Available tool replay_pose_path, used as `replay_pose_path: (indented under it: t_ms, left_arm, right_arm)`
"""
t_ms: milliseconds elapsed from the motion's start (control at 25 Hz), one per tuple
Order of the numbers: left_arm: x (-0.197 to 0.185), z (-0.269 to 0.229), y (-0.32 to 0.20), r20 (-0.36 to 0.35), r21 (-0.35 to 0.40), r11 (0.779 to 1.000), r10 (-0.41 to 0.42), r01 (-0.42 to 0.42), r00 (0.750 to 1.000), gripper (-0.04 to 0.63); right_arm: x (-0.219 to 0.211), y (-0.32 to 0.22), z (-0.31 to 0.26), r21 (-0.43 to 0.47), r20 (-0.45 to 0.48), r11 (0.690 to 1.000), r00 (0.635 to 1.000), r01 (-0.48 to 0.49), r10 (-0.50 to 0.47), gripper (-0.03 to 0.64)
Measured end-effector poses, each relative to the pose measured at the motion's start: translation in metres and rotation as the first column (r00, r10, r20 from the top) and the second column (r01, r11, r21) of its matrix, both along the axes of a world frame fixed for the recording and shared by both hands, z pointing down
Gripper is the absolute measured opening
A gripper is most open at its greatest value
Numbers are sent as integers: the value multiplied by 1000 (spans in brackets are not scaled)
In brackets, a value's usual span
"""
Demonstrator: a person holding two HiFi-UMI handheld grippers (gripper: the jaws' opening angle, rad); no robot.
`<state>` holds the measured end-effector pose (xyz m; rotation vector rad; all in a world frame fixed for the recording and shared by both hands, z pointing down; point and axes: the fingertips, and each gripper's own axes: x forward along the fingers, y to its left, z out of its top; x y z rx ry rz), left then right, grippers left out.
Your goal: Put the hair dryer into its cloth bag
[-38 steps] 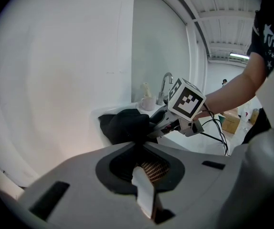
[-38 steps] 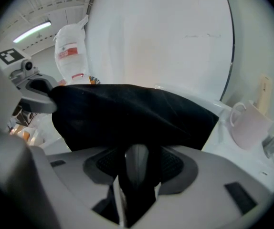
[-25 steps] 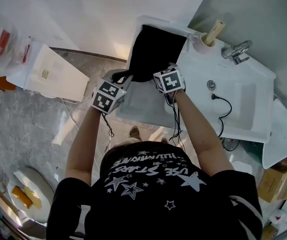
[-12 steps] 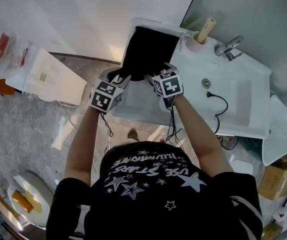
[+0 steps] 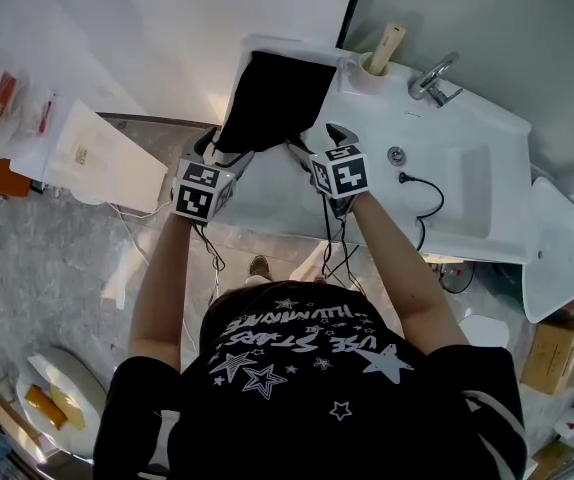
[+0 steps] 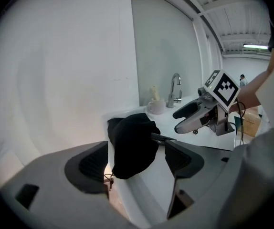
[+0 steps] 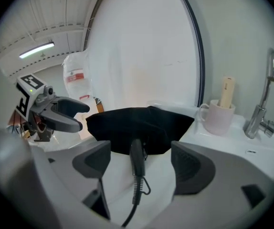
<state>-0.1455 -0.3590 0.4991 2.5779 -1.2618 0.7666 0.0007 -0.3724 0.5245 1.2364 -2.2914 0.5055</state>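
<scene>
The black cloth bag [image 5: 267, 98] lies on the left end of the white sink counter [image 5: 467, 218], its left side hanging over the edge. The hair dryer's black handle [image 7: 137, 159] sticks out of the bag's mouth, and its coiled cord runs toward me. The handle [image 6: 162, 138] also shows in the left gripper view. My left gripper [image 5: 217, 150] is at the bag's near left corner; its jaws are opening, with the bag [image 6: 132, 144] between them but not pressed. My right gripper [image 5: 319, 140] stands open, a little back from the bag [image 7: 142, 123], in line with the handle.
A pink mug [image 5: 367, 66] holding a wooden handle stands right of the bag, with the chrome faucet [image 5: 432, 76] beyond it. A black plug and cord [image 5: 422, 193] lie in the basin. A white box [image 5: 97, 153] stands on the floor at the left. The wall is close behind the bag.
The left jaws have spread and let go of the bag's edge. The right gripper has pulled back from the bag's mouth and risen, its jaws wide.
</scene>
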Motion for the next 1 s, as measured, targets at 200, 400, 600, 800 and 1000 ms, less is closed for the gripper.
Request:
replay_pose_path:
  t_ms: [200,400,600,800,1000]
  left_arm:
    - [2,-10,15,-11,13,998,-60,60,998,388]
    - [21,-21,40,-22,24,997,-68,68,997,388]
    - [45,-32,62,-56,61,993,-97,100,994,387]
    - [80,-42,92,-106,67,993,-94,101,990,319]
    - [111,-48,121,-147,89,988,-113,127,983,225]
  right_arm:
    - [15,18,-10,18,22,1000,1000,9,-9,394]
    - [31,40,-24,37,56,999,998,19,-21,363]
    - [56,63,-44,65,102,998,994,18,-25,308]
    - [81,90,-58,88,143,996,989,33,-46,269]
    - [111,115,-65,119,154,992,987,37,-55,201]
